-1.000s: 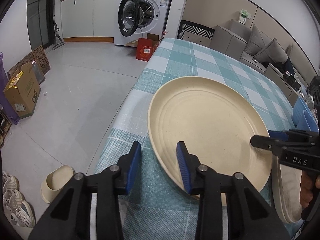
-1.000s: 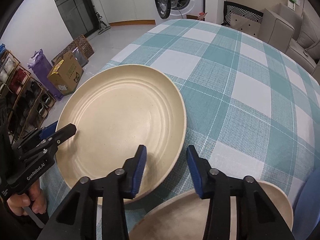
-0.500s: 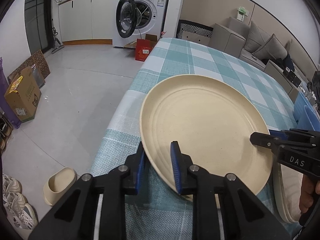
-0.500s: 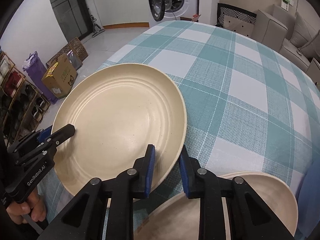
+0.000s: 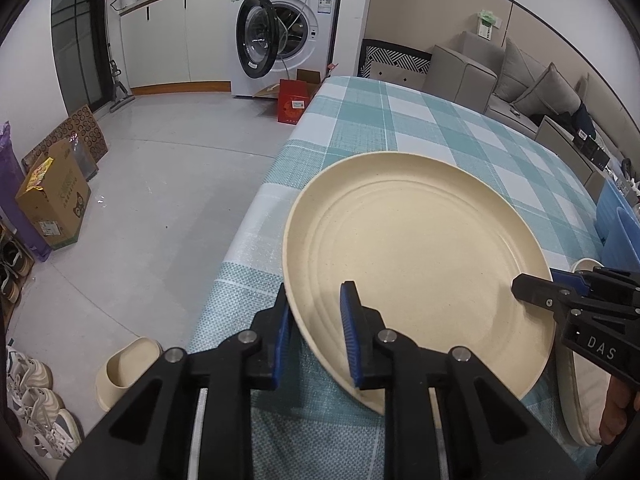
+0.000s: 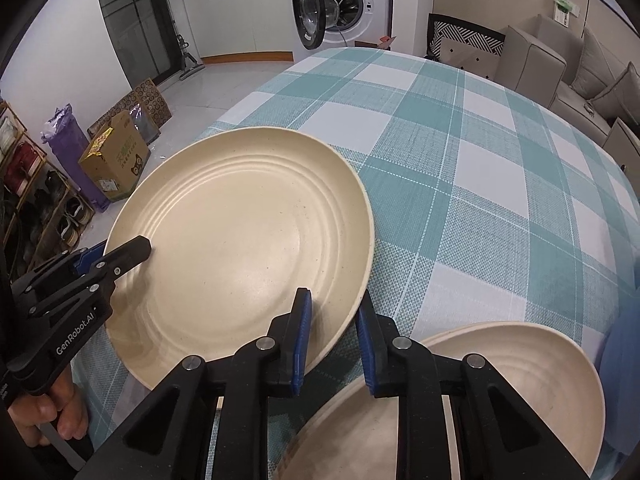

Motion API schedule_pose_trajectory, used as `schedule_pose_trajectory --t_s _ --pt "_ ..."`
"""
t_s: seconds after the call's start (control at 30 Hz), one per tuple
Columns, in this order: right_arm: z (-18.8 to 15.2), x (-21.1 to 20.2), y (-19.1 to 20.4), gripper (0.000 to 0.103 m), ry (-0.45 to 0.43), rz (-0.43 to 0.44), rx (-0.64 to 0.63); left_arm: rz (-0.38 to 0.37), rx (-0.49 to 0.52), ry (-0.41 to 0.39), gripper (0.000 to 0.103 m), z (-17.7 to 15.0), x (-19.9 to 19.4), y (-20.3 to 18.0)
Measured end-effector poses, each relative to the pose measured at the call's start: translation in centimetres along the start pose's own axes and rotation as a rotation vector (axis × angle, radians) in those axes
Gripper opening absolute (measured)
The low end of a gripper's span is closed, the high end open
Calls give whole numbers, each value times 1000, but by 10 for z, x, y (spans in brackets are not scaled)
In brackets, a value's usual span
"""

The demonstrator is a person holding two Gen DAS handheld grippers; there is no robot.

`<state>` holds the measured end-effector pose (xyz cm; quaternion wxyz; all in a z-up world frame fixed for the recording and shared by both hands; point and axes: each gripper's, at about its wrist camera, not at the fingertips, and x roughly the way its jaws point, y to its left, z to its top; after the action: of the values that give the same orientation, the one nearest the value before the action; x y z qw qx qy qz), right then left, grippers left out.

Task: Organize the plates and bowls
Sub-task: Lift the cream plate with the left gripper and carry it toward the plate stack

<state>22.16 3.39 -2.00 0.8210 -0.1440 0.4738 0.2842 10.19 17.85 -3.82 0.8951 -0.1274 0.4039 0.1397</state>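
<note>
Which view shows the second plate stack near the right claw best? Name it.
The right wrist view. There the stack of plates lies under the right claw, with much of its rim and inner face visible. The left wrist view catches only a thin edge of it, behind the big plate and the right claw.

Plate on table edge, stacked plates just right
</note>
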Motion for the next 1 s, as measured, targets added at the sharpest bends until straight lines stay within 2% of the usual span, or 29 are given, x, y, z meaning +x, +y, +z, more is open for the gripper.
schedule_pose_trajectory --t_s 0.53,1.0 --pt "0 -5 -5 22 -16 49 22 47 26 -20 21 4 -9 -3" --pt "2 -24 -2 22 -61 51 17 41 28 -53 21 7 -27 -5"
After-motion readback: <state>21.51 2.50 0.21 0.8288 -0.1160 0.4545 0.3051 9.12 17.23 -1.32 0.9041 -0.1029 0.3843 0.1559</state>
